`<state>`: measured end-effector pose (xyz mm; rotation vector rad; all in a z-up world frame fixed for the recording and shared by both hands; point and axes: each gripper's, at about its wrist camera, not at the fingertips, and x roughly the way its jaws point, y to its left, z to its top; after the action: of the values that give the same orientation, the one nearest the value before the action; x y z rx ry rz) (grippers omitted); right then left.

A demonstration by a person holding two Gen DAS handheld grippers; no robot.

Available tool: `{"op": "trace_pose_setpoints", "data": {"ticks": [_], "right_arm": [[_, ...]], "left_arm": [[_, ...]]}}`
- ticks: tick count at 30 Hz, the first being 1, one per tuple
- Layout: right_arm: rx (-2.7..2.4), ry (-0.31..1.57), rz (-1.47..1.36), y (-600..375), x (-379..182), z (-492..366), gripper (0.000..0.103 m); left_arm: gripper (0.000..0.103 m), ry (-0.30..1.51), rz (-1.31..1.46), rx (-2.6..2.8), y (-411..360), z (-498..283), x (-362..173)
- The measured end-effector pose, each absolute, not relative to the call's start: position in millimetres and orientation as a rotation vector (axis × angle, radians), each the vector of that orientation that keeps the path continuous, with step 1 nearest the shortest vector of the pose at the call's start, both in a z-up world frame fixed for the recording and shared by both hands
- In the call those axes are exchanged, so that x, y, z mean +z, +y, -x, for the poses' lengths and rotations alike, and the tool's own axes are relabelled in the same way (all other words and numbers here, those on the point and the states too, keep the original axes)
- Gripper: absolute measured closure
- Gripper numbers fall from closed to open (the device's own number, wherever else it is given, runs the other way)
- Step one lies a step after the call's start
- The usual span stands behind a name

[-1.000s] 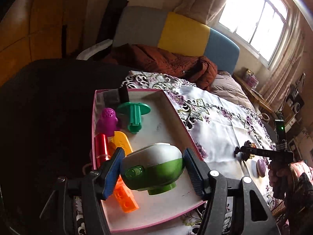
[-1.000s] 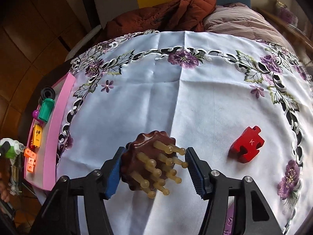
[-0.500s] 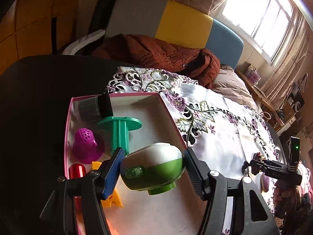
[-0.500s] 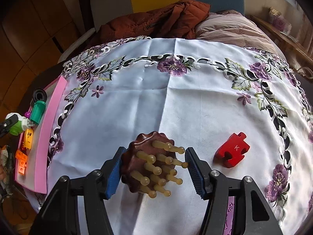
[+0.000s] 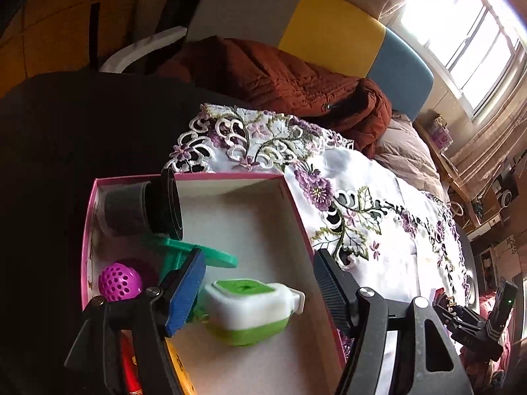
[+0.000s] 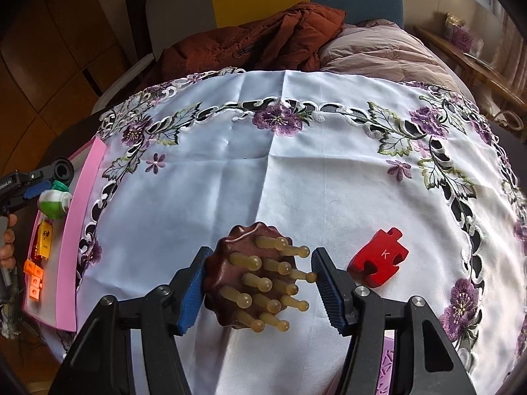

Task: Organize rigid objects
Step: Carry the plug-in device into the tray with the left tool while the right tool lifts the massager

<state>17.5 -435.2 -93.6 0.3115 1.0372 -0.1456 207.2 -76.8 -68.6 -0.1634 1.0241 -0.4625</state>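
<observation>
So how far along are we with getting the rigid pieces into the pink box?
Done: the pink box already holds a purple ball, green spool, black cylinder and orange blocks. In hand: the left gripper is opening, and the green-and-white object sits in the box between its jaws; the right gripper grips the brown massager. Left: that massager and the red puzzle piece on the cloth.

Box: pink rim. Cloth: white, purple floral embroidery. Puzzle piece: red. Massager: brown, tan pegs.
</observation>
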Motion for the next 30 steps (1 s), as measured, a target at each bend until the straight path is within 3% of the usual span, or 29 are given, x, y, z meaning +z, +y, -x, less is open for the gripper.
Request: {"op": "trace_pose_setpoints", "data": {"ticks": [20, 30], "right_arm": [[-0.180, 1.015, -0.282, -435.2, -89.1, -13.7, 0.041], [-0.212, 0.969, -0.313, -435.4, -74.4, -6.6, 0.041]], "left_arm": [[0.030, 0.861, -0.010, -0.206, -16.5, -79.8, -41.6], [0.030, 0.825, -0.025, -0.158, -1.2, -59.5, -32.3]]}}
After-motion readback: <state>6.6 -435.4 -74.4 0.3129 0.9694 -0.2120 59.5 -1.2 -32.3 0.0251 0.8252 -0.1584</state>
